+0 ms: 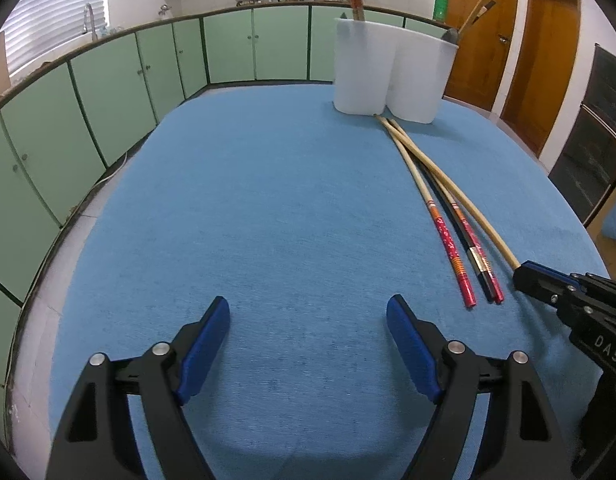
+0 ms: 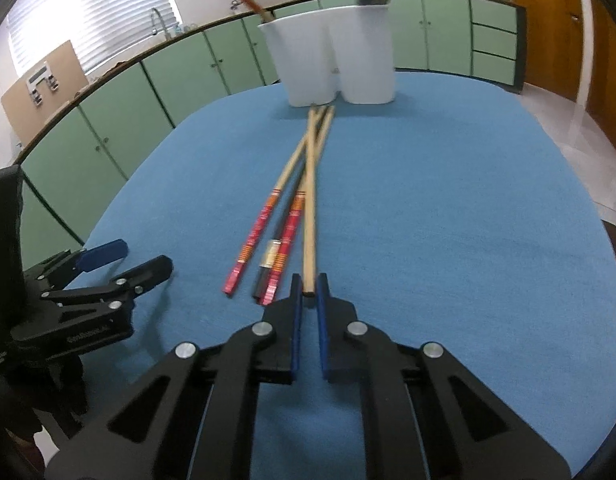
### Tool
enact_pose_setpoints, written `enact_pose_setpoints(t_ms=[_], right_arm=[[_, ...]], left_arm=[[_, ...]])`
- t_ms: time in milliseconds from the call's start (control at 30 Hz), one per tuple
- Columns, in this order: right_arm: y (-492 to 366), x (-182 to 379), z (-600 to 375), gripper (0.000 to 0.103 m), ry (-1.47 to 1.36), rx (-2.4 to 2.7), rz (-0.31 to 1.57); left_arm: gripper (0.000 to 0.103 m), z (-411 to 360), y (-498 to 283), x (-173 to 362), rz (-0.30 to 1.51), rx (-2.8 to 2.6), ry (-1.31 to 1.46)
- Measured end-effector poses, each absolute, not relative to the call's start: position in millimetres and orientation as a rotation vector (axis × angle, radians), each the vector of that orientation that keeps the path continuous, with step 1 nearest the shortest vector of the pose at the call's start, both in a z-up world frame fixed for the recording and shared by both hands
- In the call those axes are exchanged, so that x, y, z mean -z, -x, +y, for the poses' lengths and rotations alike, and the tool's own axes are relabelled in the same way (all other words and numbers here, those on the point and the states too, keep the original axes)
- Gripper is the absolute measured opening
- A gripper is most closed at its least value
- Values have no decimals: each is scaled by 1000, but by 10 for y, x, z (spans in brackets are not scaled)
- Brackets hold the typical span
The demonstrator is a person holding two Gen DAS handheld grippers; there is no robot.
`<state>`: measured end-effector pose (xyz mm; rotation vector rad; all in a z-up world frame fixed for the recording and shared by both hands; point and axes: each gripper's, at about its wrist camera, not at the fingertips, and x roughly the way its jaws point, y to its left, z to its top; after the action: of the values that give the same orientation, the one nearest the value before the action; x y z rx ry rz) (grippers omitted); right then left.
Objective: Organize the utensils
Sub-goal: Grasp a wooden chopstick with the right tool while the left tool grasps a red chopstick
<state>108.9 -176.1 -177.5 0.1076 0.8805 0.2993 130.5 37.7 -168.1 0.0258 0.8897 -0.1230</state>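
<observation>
Several chopsticks lie on the blue tablecloth, fanned out from a white two-compartment holder (image 1: 392,68) (image 2: 336,56). My right gripper (image 2: 308,285) (image 1: 522,274) is shut on the near end of the plain wooden chopstick (image 2: 310,216) (image 1: 460,196). To its left lie a red-patterned chopstick (image 2: 253,240) (image 1: 448,244), a black one (image 2: 267,258) (image 1: 474,256) and another red one (image 2: 283,248). My left gripper (image 1: 308,320) (image 2: 141,260) hovers open over bare cloth, left of the chopsticks, holding nothing. The holder has utensils standing in both compartments.
Blue cloth (image 1: 267,200) covers the table. Green cabinets (image 1: 107,92) with a counter, sink tap and pots run behind the table. Wooden doors (image 1: 540,52) stand at the back right.
</observation>
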Motion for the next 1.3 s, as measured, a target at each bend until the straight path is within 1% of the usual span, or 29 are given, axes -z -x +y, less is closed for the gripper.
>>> enact_pose_setpoints(t_ms=[233, 500, 567, 633, 667, 700, 767, 800, 867, 1100, 1233, 1267, 1300], right_arm=[[-1008, 1821, -2117, 6, -172, -199, 890], [-988, 1844, -2250, 6, -208, -147, 885], [-987, 1839, -2242, 6, -203, -145, 884], [-992, 1842, -2229, 7, -194, -150, 887], [-994, 1842, -2233, 10, -195, -154, 887], [-999, 1845, -2231, 10, -194, -170, 888], [-983, 1844, -2230, 12, -192, -186, 889], [-984, 1838, -2229, 15, -192, -197, 889], [-970, 1830, -2224, 16, -171, -214, 888], [-952, 1826, -2191, 16, -116, -234, 889], [-1003, 1833, -2159, 16, -96, -241, 893], [-1019, 1836, -2153, 15, -92, -243, 894], [-1024, 1837, -2152, 11, -88, -243, 895]], left_arm=[[79, 189, -1259, 1661, 884, 199, -2], [79, -88, -1242, 1666, 877, 258, -21], [78, -165, -1277, 1693, 888, 250, -46], [78, -223, -1311, 1714, 898, 237, -67], [77, -247, -1320, 1720, 901, 230, -78], [76, -270, -1324, 1726, 902, 225, -89], [69, -316, -1319, 1728, 899, 226, -106], [67, -324, -1314, 1726, 897, 229, -108], [62, -338, -1304, 1723, 894, 229, -108], [50, -375, -1291, 1705, 887, 234, -99], [37, -390, -1304, 1696, 884, 237, -89], [34, -395, -1311, 1696, 884, 238, -88], [32, -406, -1313, 1695, 883, 237, -87]])
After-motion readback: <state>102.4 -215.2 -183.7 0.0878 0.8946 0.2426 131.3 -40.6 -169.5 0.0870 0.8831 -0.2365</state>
